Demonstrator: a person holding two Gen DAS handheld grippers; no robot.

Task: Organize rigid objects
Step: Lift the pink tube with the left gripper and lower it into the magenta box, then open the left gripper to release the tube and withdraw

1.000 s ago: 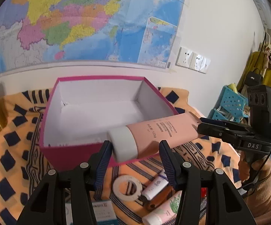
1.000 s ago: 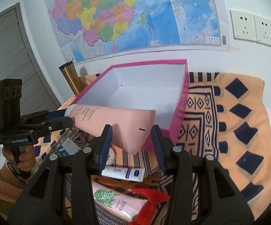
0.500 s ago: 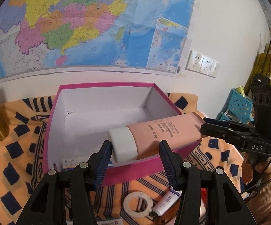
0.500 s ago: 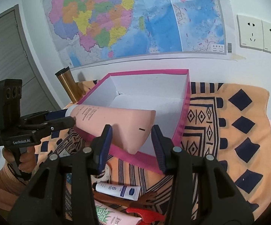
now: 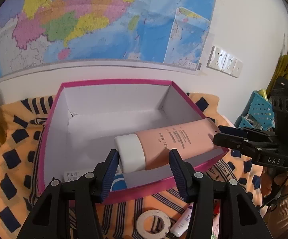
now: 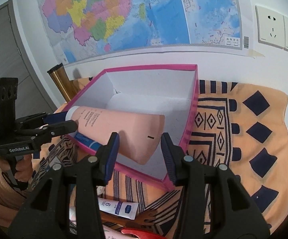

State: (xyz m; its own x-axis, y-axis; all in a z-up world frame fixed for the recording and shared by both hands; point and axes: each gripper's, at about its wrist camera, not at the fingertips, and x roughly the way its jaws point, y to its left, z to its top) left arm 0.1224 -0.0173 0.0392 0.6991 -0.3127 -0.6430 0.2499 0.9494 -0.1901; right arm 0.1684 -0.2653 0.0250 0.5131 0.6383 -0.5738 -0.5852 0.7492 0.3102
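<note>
A pink tube with a white cap (image 5: 169, 141) hangs level over the open pink box (image 5: 50, 119), above its front part. My left gripper (image 5: 144, 167) is shut on the cap end. My right gripper (image 6: 139, 149) is shut on the flat crimped end of the tube (image 6: 124, 133). In the right wrist view the left gripper (image 6: 64, 122) holds the cap at the box's (image 6: 191, 107) left rim. A blue and white item (image 6: 88, 141) lies inside the box under the tube.
On the orange patterned cloth (image 6: 253, 135) in front of the box lie a tape roll (image 5: 153, 222), a small white tube (image 6: 118, 208), a brown fork-like piece (image 6: 144, 219) and a red item (image 6: 144, 233). A gold flask (image 6: 61, 83) stands left of the box. A blue basket (image 5: 257, 109) stands at the right.
Both grippers have carried the pink tube forward and up, from in front of the box's near wall to over its inside. The loose items have slid lower in both views.
</note>
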